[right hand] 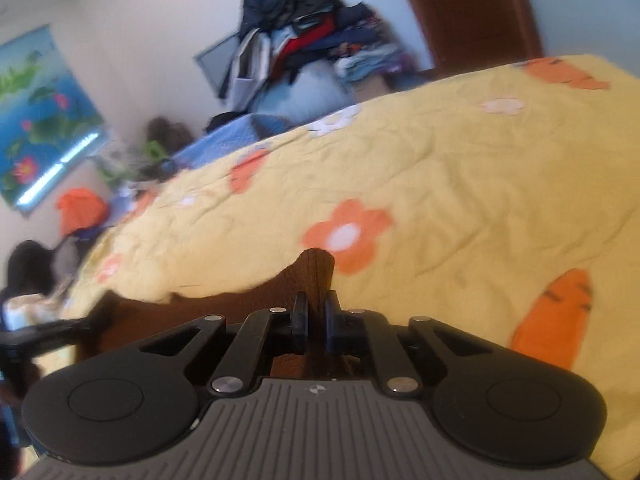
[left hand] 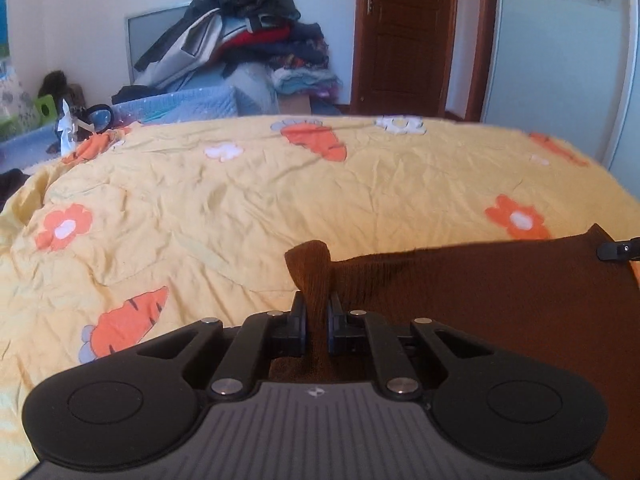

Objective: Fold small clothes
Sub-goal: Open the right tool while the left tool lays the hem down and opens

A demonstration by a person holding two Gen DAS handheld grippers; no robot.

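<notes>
Brown knit fabric, a small ribbed garment (left hand: 480, 280), is stretched above a bed covered by a yellow quilt (left hand: 240, 200) printed with orange carrots and flowers. The left hand-held gripper (left hand: 316, 312) is clamped on one bunched corner of the garment, which stands up in a twisted tuft between its black pads (left hand: 298, 320); from there the cloth spreads toward the right edge of the left wrist view, where the tip of the other tool shows (only a small black piece of it). The right hand-held gripper (right hand: 316, 312) is pinched tight on the opposite corner (right hand: 316, 272), the fabric rising in a short peak past its fingers and running away to the left. The right wrist view is tilted and somewhat blurred. Beyond the bed, a heap of clothes (left hand: 248, 32) is piled against the white wall, next to a dark wooden door (left hand: 404, 32).
</notes>
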